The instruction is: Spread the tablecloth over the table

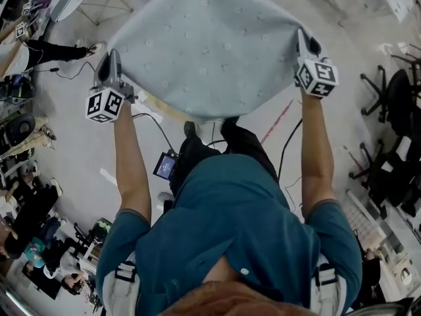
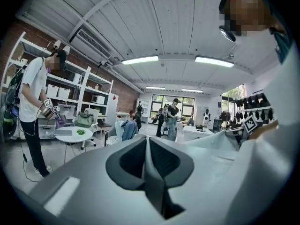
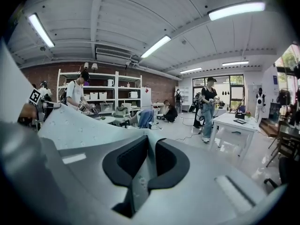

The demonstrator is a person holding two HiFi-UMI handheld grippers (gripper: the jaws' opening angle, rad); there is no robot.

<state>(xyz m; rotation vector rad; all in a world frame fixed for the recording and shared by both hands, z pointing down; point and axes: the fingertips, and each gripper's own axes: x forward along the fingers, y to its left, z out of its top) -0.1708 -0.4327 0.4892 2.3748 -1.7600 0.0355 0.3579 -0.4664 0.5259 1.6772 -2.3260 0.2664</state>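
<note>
Between left gripper (image 1: 112,61) and right gripper (image 1: 306,45), each clamped tight on a corner, tablecloth (image 1: 210,45) stretches out ahead; best keep it taut and level, lowering both evenly.

No actual words or numbers readable anywhere. The cube on the left gripper (image 1: 112,56) and on the right gripper (image 1: 304,38) only shows black-and-white squares. The small screen (image 1: 165,166) is too blurry.
</note>
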